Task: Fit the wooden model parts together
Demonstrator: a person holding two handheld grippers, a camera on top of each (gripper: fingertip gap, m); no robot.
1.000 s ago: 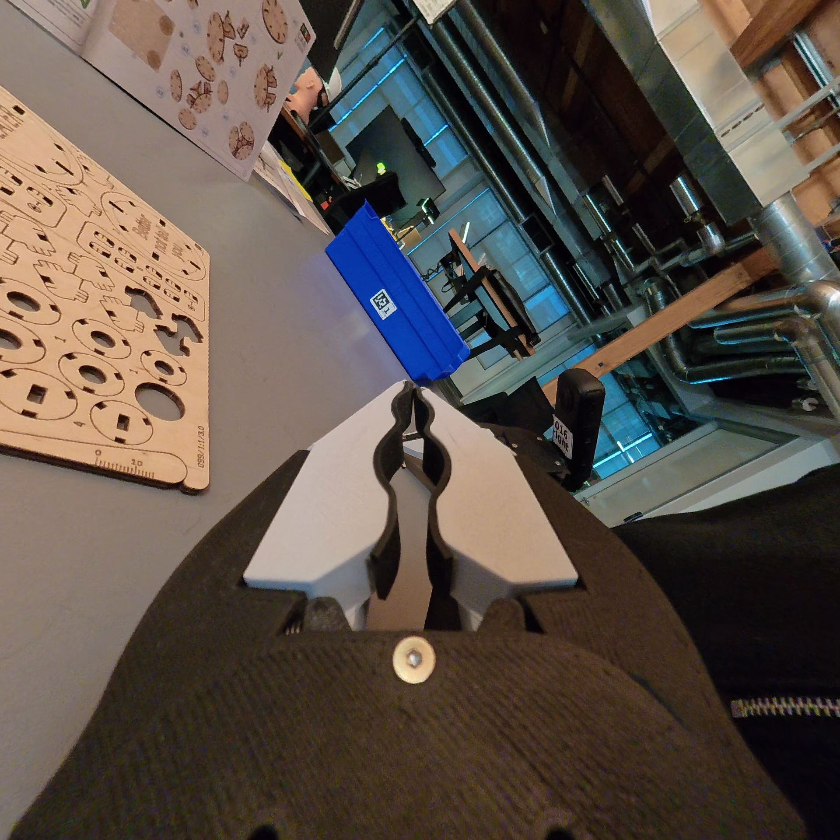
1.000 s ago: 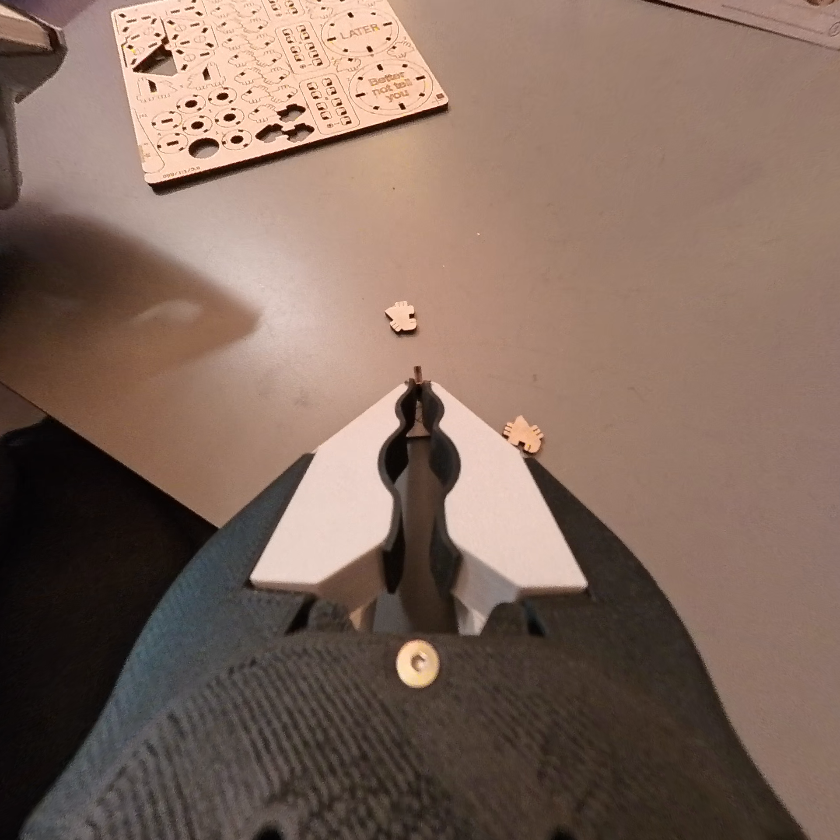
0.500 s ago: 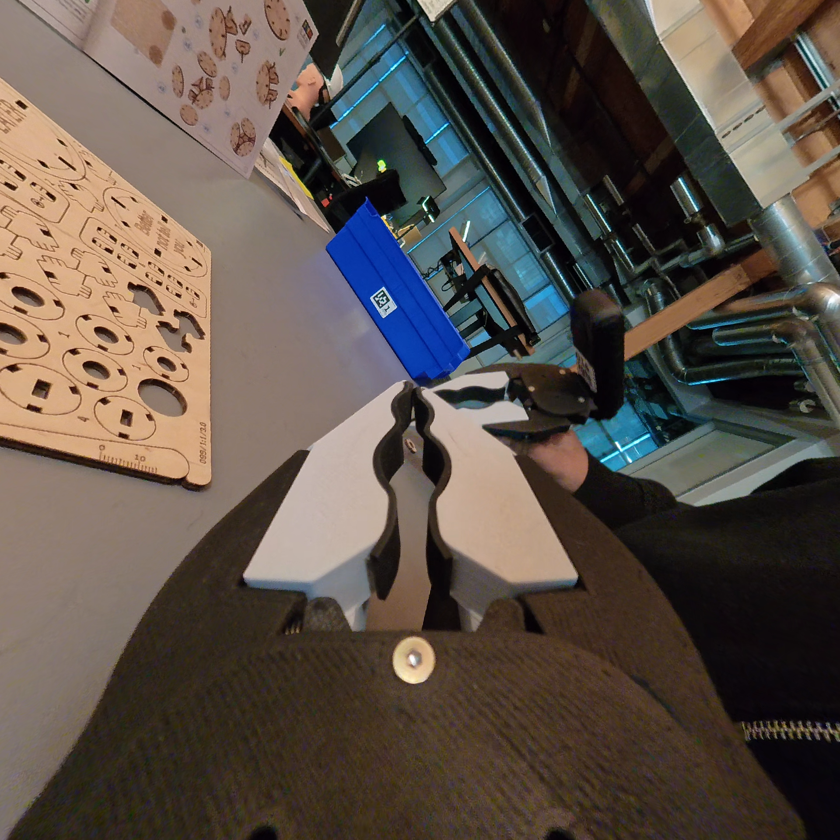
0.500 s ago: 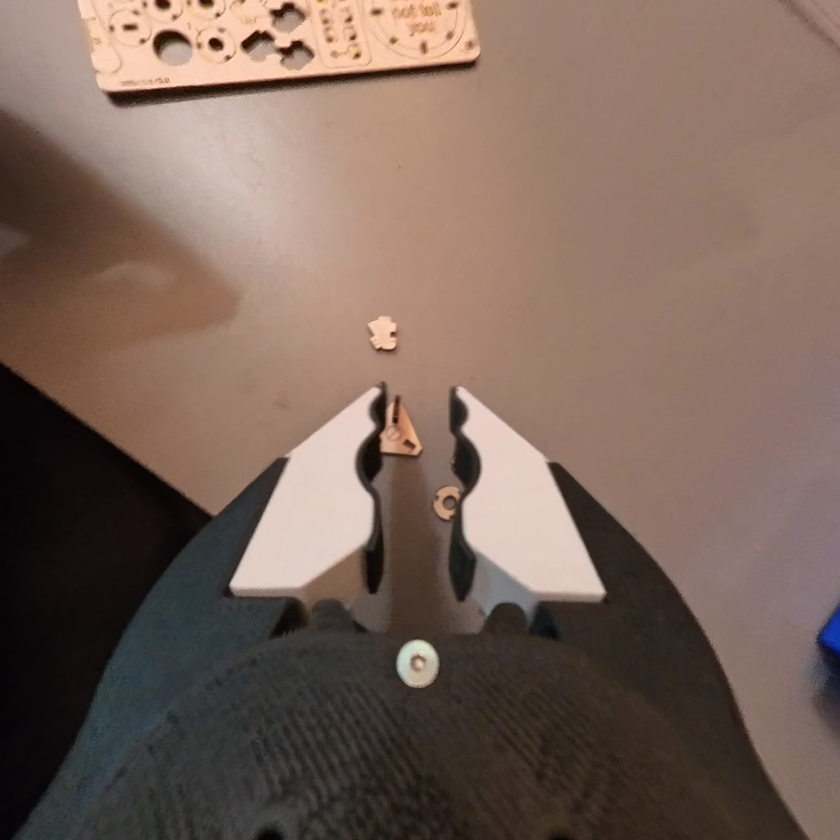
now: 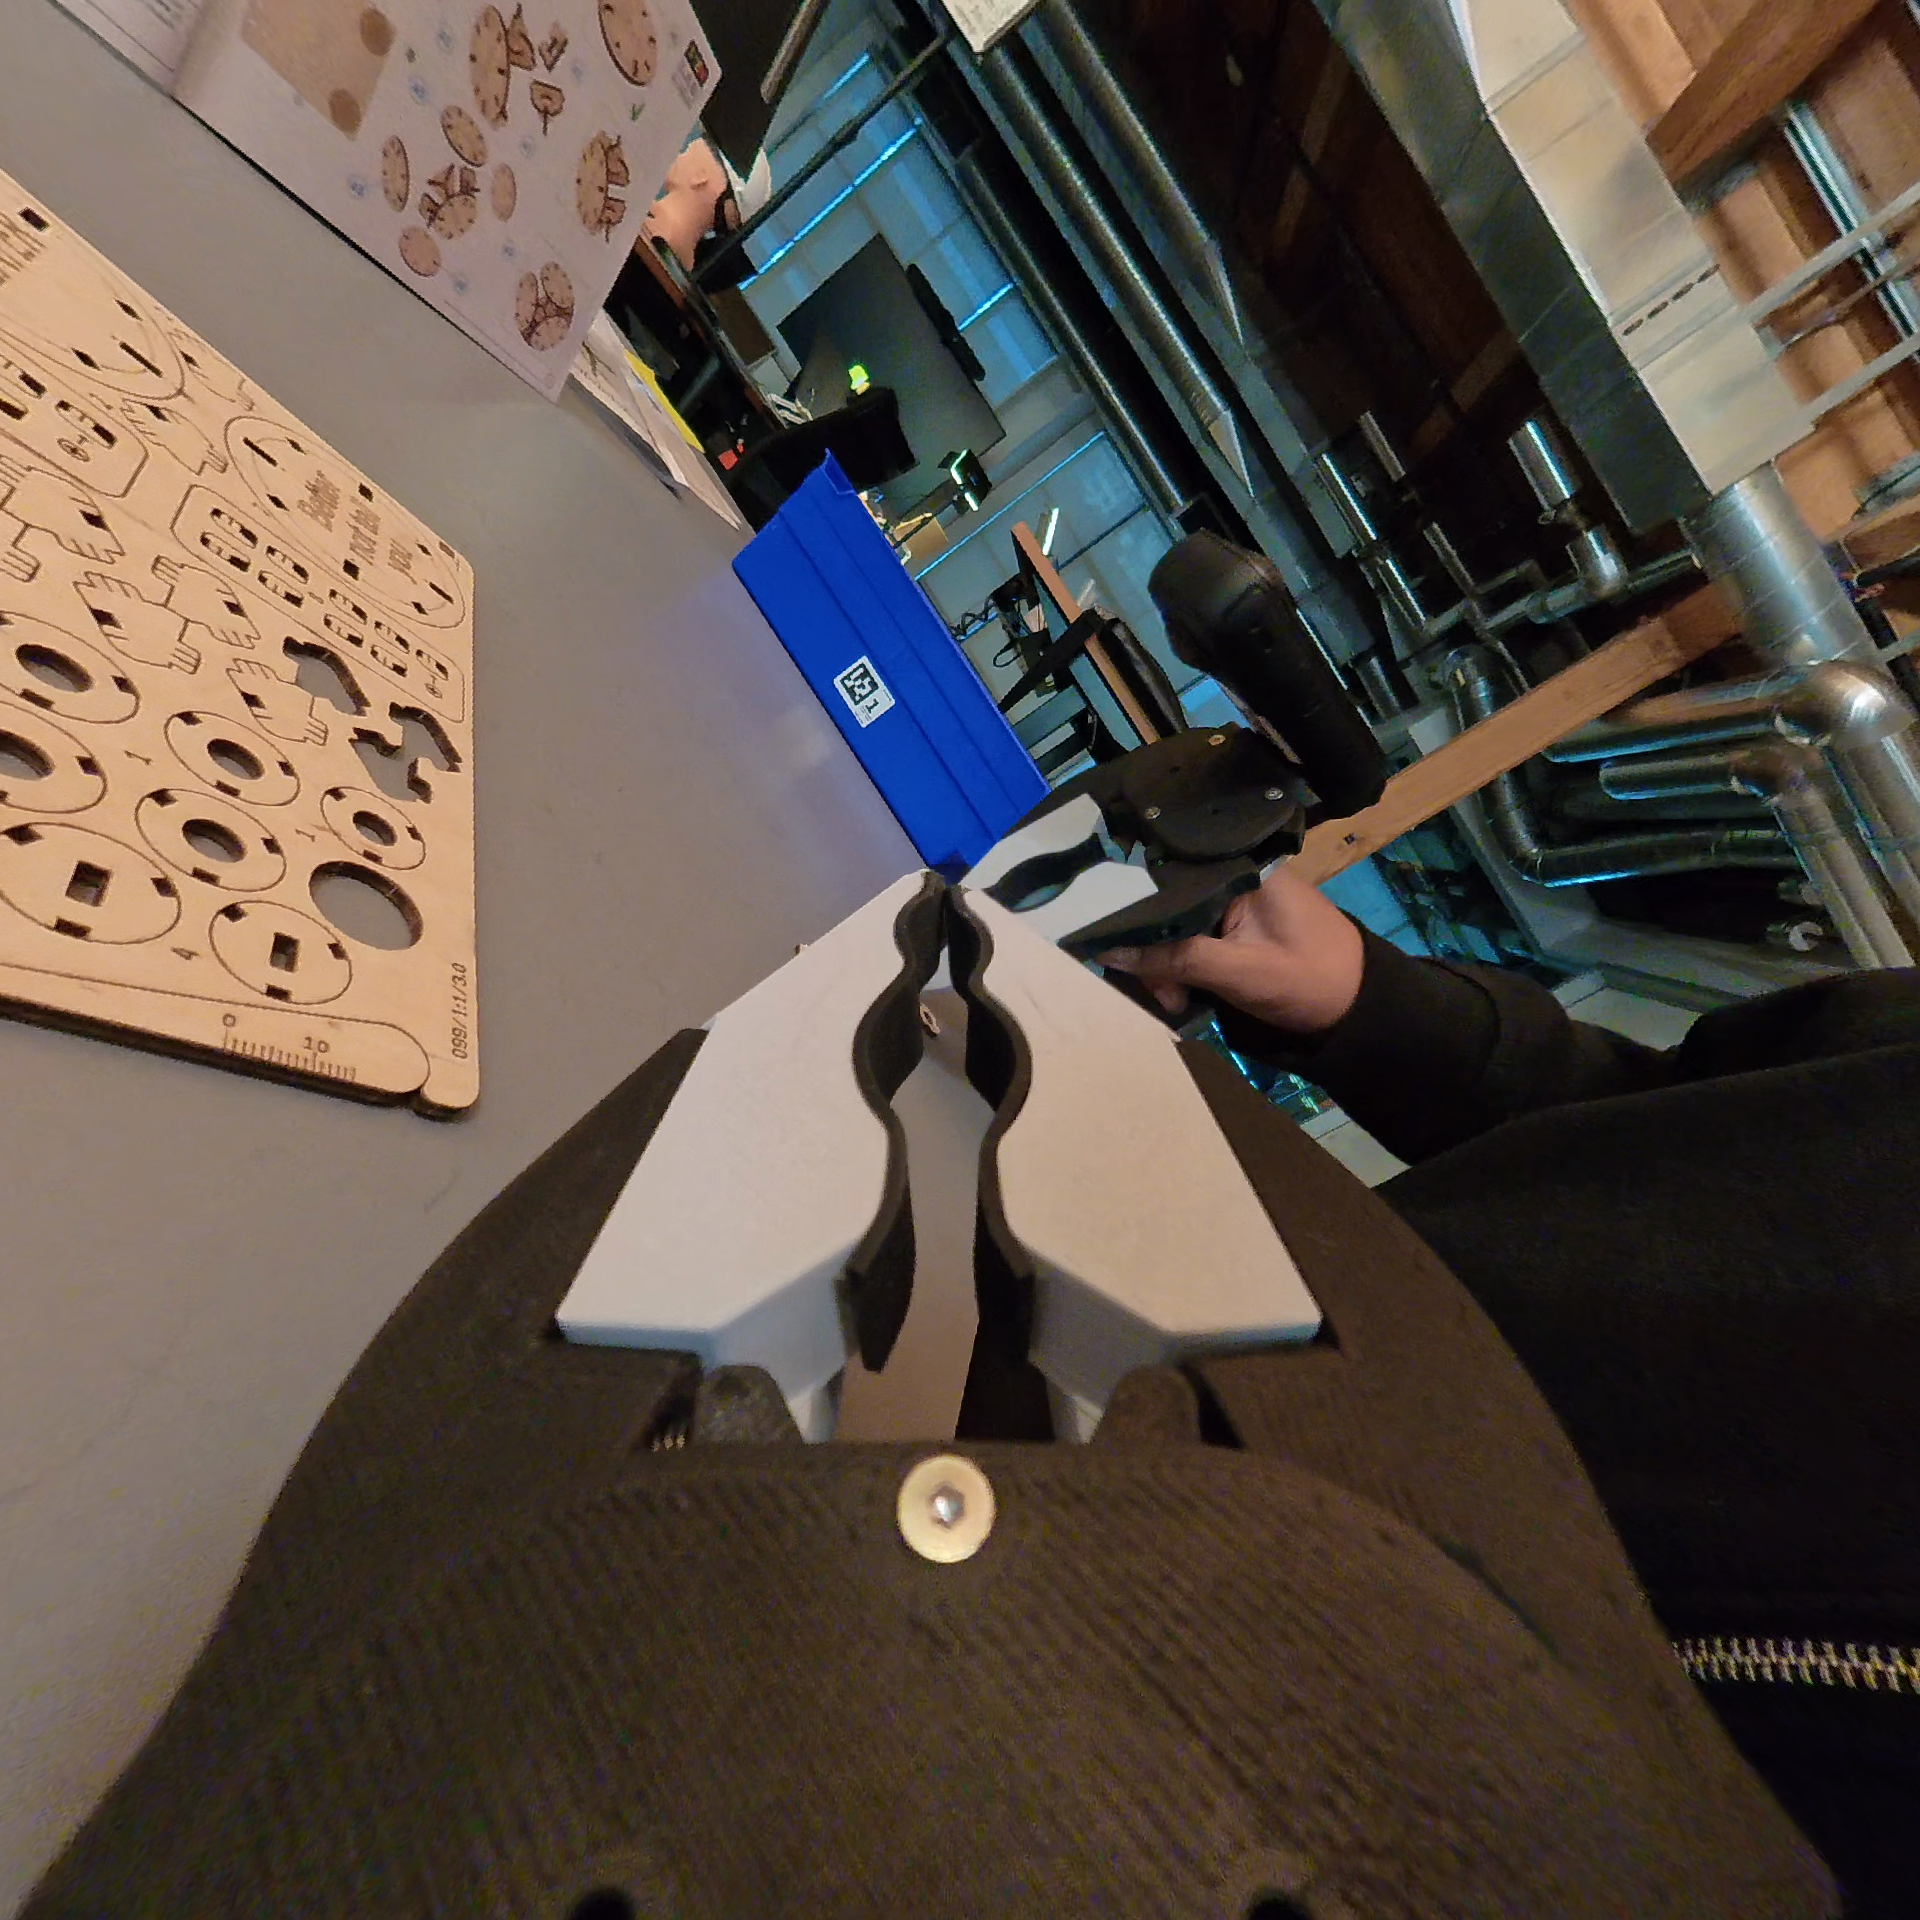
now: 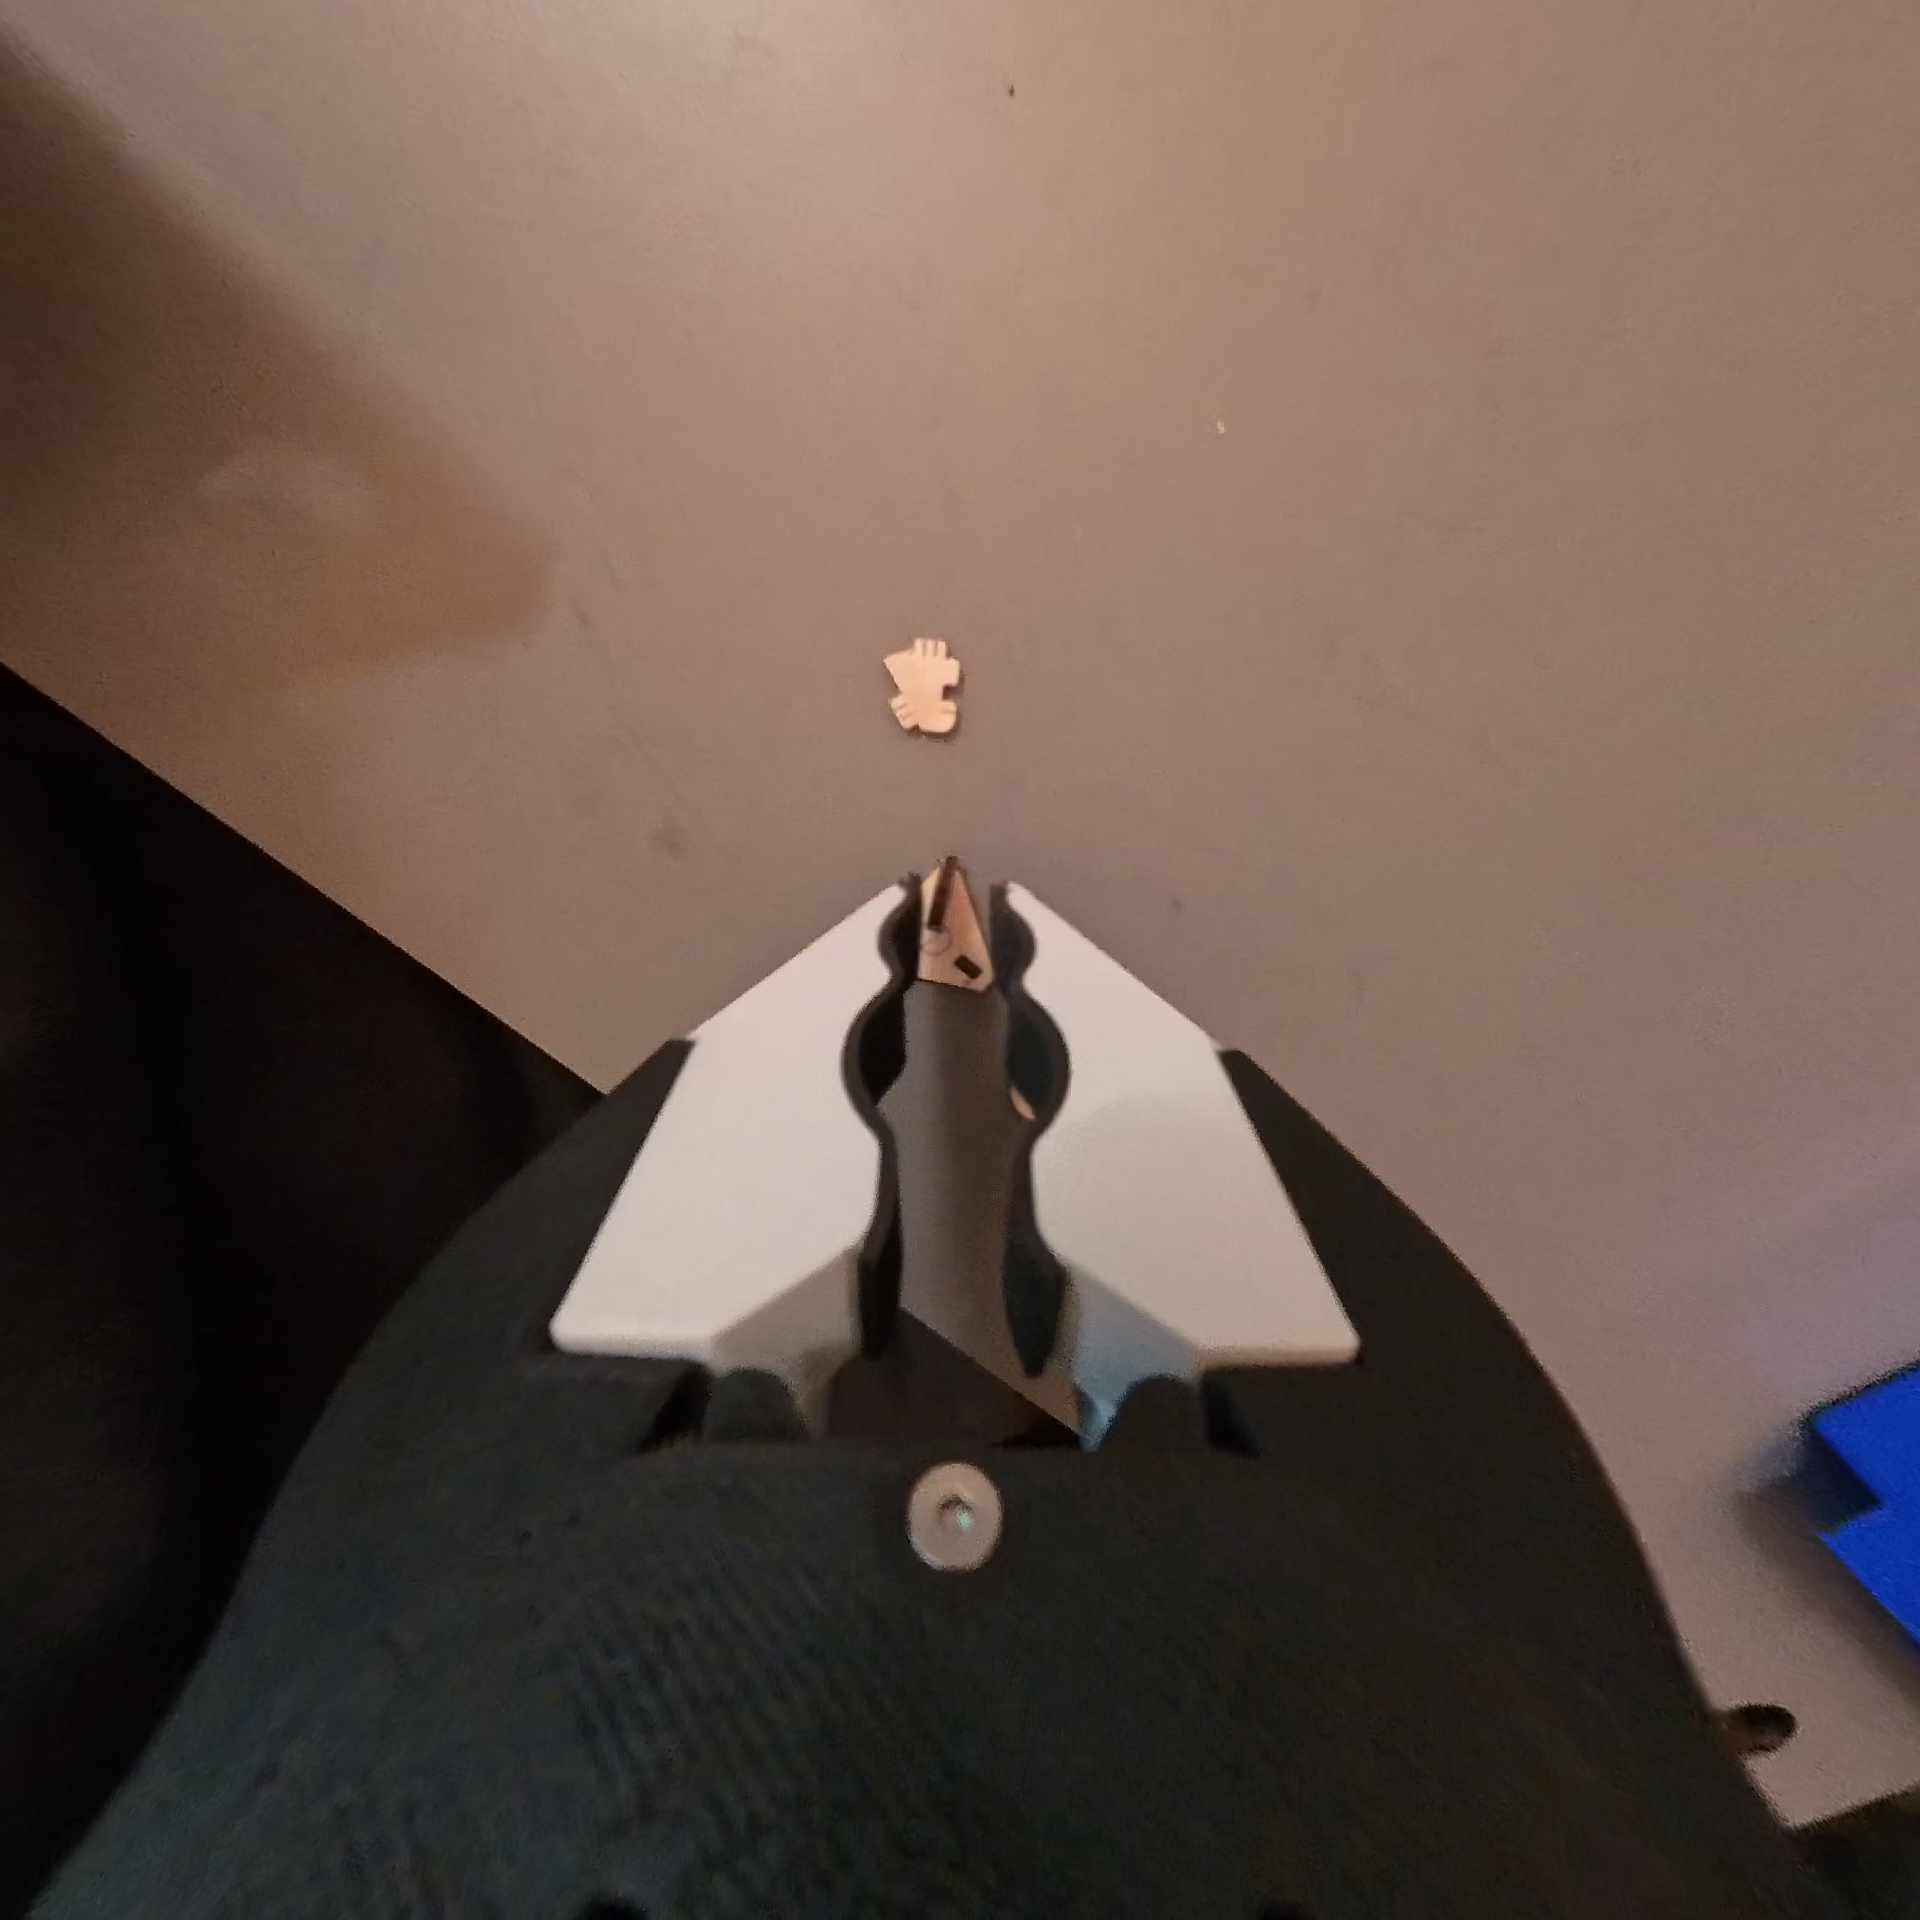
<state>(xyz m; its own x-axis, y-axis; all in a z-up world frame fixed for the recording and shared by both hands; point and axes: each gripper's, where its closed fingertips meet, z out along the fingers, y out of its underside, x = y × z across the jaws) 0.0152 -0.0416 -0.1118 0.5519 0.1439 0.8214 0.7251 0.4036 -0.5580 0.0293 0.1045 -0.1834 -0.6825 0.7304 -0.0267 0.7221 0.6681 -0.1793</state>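
A small pale wooden triangular piece [image 6: 951,935] is being gripped between the narrowly parted right tongs [image 6: 951,899] just above the grey desk [image 6: 1351,520], with a small notched wooden cut-out [image 6: 923,688] lying at 12 o'clock. The left tongs [image 5: 943,902] are being kept fully closed on nothing, a laser-cut plywood sheet [image 5: 208,727] lying at 9 o'clock and a blue plastic bin [image 5: 883,686] at 12 o'clock.

Left wrist view: rolled sideways, low over the bench [image 5: 644,727], facing the blue bin [image 5: 894,707].
Right wrist view: steeply down, close above the bench near that bin [image 6: 1860,1496].
Shared: bench, bin.
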